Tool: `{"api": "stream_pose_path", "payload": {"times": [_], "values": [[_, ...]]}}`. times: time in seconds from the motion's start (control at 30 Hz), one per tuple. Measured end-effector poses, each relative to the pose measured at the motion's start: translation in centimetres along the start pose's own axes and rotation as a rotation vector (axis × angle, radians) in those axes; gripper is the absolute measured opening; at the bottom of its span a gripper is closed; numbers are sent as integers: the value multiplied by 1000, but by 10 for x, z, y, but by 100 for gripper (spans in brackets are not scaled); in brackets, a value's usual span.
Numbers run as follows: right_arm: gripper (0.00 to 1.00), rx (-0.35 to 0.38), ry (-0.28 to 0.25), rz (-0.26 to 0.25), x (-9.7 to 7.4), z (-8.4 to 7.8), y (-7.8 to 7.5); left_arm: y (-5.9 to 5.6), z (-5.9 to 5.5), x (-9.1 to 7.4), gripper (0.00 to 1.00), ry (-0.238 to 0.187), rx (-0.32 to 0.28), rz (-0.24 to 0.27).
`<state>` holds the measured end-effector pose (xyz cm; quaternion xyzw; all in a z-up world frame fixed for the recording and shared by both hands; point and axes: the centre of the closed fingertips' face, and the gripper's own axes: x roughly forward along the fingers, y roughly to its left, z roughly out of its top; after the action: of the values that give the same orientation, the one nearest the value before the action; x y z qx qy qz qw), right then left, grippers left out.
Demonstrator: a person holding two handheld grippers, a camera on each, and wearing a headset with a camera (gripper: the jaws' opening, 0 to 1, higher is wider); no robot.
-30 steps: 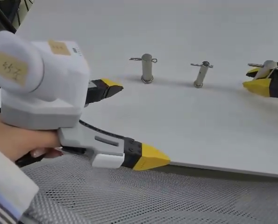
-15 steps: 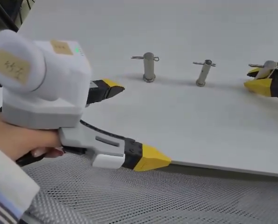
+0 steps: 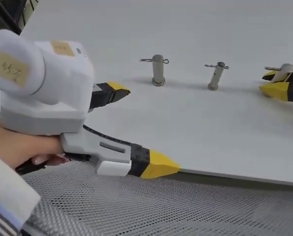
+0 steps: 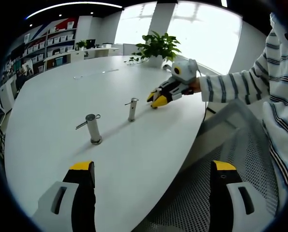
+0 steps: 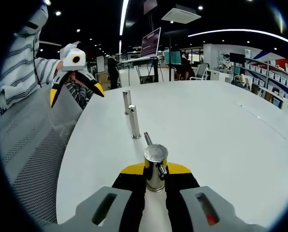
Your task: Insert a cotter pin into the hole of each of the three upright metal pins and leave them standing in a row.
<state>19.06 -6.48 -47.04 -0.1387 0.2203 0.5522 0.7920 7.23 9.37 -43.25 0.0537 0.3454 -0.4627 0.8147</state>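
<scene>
My left gripper [image 3: 142,129] has its jaws spread wide with nothing between them. One yellow tip is over the white surface [image 3: 210,128] and the other is over the grey mesh [image 3: 161,206] at the surface's edge. A hand [image 3: 18,147] grips its handle. Two pale yellow stickers [image 3: 11,67] on its white housing carry handwriting, but it is too blurred for me to read.

My right gripper [image 3: 269,82] has its jaws pressed in on the third pin [image 3: 284,72], pinching the shaft just under the head, so the pin stands between the yellow tips. A cotter pin [image 3: 272,68] pokes out sideways near its top.

Ahead of the left jaws, well apart from them, the first pin [image 3: 158,71] stands upright on the surface with a cotter pin through its upper end. The second pin [image 3: 215,76] is between it and the right jaws, leaning slightly, and also has a cotter pin through it. From the right gripper view, both free pins line up straight beyond the jaws.
</scene>
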Motion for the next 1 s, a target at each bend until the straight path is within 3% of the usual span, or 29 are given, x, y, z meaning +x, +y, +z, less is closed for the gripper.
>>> {"api": "stream_pose_path", "payload": {"times": [0.13, 0.2, 0.4, 0.53, 0.67, 0.8, 1.0], "values": [[11, 8, -13, 2, -1, 1, -2, -2, 0, 1, 98, 9, 4, -6], [16, 24, -65, -25, -3, 10, -8, -3, 0, 1, 98, 9, 4, -10], [31, 16, -98, -48, -10, 31, -3, -7, 5, 1, 98, 14, 45, -19], [51, 73, -114, -94, -16, 45, 2, -6, 8, 1, 99, 0, 53, -19], [66, 72, -123, -138, -27, 50, 8, -3, 13, 1, 99, -25, 46, -8], [76, 115, -111, -156, -33, 44, 19, 2, 18, -1, 97, -53, 56, 30], [87, 197, -36, -183, -33, 33, 38, 6, 21, -2, 95, -73, 59, 48]]}}
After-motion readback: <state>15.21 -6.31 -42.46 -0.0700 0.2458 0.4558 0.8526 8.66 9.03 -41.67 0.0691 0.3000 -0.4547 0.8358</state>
